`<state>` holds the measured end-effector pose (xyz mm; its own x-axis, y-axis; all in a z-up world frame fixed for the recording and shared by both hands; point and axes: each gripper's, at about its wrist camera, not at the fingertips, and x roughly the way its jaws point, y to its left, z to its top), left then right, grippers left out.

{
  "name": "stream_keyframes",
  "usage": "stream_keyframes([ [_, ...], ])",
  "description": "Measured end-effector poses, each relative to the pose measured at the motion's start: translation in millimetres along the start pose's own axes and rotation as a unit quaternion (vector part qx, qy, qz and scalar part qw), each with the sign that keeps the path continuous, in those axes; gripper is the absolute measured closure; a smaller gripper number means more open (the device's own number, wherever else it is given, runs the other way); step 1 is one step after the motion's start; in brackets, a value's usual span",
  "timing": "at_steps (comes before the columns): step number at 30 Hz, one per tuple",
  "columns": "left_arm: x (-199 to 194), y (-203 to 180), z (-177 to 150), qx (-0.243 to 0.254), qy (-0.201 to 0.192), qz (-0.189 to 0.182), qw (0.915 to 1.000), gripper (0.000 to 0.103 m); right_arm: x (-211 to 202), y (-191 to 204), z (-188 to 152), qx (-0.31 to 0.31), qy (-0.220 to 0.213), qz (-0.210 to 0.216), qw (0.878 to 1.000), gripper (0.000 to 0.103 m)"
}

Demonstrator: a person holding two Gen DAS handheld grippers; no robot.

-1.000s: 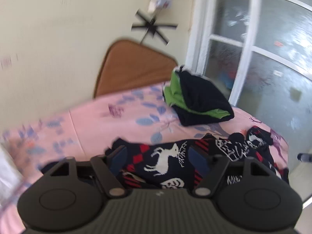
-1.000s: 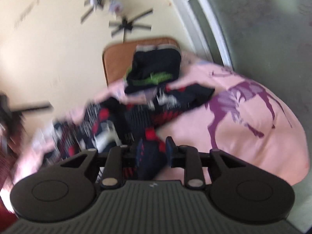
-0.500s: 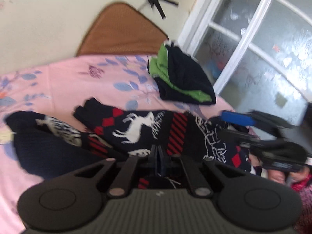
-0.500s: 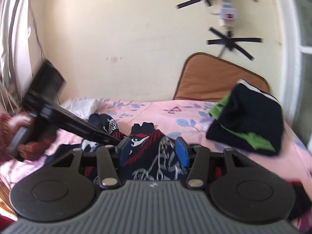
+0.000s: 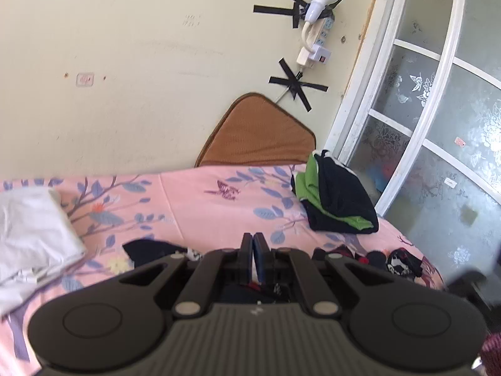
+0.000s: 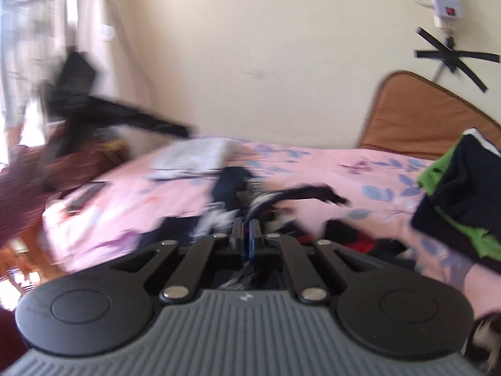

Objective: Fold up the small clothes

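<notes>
A navy knit garment (image 5: 147, 249) with a red and white pattern lies crumpled on the pink floral bedsheet (image 5: 203, 206). In the left wrist view most of it is hidden under my left gripper (image 5: 253, 250), which is shut on a fold of it and raised off the bed. In the blurred right wrist view the garment (image 6: 231, 185) rises to my right gripper (image 6: 245, 235), whose jaws are closing tight on its fabric. The left gripper (image 6: 184, 130) shows there as a dark streak above the bed, at the left.
A folded black and green garment (image 5: 338, 200) (image 6: 463, 194) sits at the bed's right end near a brown cushion (image 5: 260, 138) and a frosted glass door (image 5: 438, 125). White cloth (image 5: 31, 228) lies at the left. A dark red sleeve (image 6: 18, 188) is at the bed's left edge.
The left gripper went from open to shut on the patterned garment and lifted it. The right gripper rolled upright, swung left and closed on the fabric.
</notes>
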<state>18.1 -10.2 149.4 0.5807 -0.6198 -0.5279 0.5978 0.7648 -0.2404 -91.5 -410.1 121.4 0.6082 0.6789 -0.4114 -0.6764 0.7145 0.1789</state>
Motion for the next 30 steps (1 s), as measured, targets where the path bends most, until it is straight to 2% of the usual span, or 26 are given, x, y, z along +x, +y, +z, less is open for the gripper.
stream_keyframes([
  [2, 12, -15, 8, 0.032, 0.005, -0.003, 0.9995, 0.100, -28, 17, -31, 0.009, 0.018, 0.019, 1.000, 0.097],
  [4, 33, -45, 12, 0.085, 0.020, -0.016, 0.9960, 0.099, -42, 24, -60, 0.039, 0.054, -0.006, 0.998, 0.097],
  [5, 45, -62, 11, 0.116, 0.030, -0.026, 0.9925, 0.098, -48, 24, -75, 0.065, 0.069, -0.023, 0.995, 0.094],
  [6, 61, -81, 6, 0.153, 0.041, -0.036, 0.9867, 0.094, -57, 21, -85, 0.089, 0.068, -0.045, 0.993, 0.093],
  [8, 86, -113, -5, 0.221, 0.063, -0.047, 0.9721, 0.074, -85, 14, -96, 0.145, 0.021, -0.094, 0.985, 0.091],
  [9, 101, -129, -14, 0.259, 0.074, -0.047, 0.9618, 0.054, -100, 10, -98, 0.167, -0.010, -0.107, 0.980, 0.088],
  [10, 113, -139, -21, 0.283, 0.083, -0.045, 0.9546, 0.046, -116, 5, -98, 0.185, -0.046, -0.124, 0.974, 0.084],
  [11, 126, -146, -28, 0.296, 0.097, -0.049, 0.9490, 0.046, -128, 2, -97, 0.196, -0.076, -0.146, 0.967, 0.069],
  [12, 138, -148, -32, 0.295, 0.114, -0.054, 0.9471, 0.047, -135, -3, -95, 0.207, -0.098, -0.172, 0.958, 0.051],
  [13, 150, -146, -34, 0.284, 0.131, -0.058, 0.9479, 0.046, -139, -12, -92, 0.218, -0.113, -0.201, 0.948, 0.047],
  [14, 161, -143, -34, 0.267, 0.147, -0.059, 0.9507, 0.045, -139, -21, -90, 0.228, -0.117, -0.223, 0.941, 0.046],
  [16, 179, -124, -31, 0.195, 0.170, -0.061, 0.9640, 0.039, -131, -42, -89, 0.254, -0.115, -0.253, 0.926, 0.046],
  [18, 188, -100, -24, 0.105, 0.180, -0.081, 0.9747, 0.030, -120, -63, -93, 0.277, -0.106, -0.264, 0.918, 0.046],
  [19, 190, -91, -23, 0.070, 0.179, -0.090, 0.9773, 0.024, -114, -71, -97, 0.289, -0.101, -0.263, 0.915, 0.046],
  [20, 194, -85, -23, 0.044, 0.179, -0.098, 0.9780, 0.024, -107, -77, -98, 0.296, -0.098, -0.256, 0.915, 0.046],
  [22, 201, -83, -28, 0.025, 0.190, -0.107, 0.9756, 0.025, -96, -87, -105, 0.302, -0.093, -0.238, 0.919, 0.046],
  [23, 207, -85, -33, 0.017, 0.199, -0.109, 0.9737, 0.029, -89, -89, -107, 0.303, -0.085, -0.235, 0.920, 0.046],
  [24, 213, -88, -38, 0.012, 0.208, -0.113, 0.9715, 0.053, -82, -90, -109, 0.304, -0.076, -0.233, 0.921, 0.047],
  [25, 215, -91, -42, 0.013, 0.208, -0.107, 0.9723, 0.063, -76, -93, -113, 0.304, -0.063, -0.223, 0.924, 0.049],
  [26, 213, -94, -44, 0.013, 0.197, -0.099, 0.9754, 0.068, -71, -89, -114, 0.301, -0.050, -0.215, 0.928, 0.072],
  [27, 209, -95, -42, 0.009, 0.185, -0.100, 0.9776, 0.076, -67, -84, -113, 0.289, -0.038, -0.220, 0.931, 0.088],
  [30, 178, -87, -25, -0.022, 0.141, -0.122, 0.9823, 0.081, -81, -62, -96, 0.257, -0.062, -0.238, 0.935, 0.092],
])
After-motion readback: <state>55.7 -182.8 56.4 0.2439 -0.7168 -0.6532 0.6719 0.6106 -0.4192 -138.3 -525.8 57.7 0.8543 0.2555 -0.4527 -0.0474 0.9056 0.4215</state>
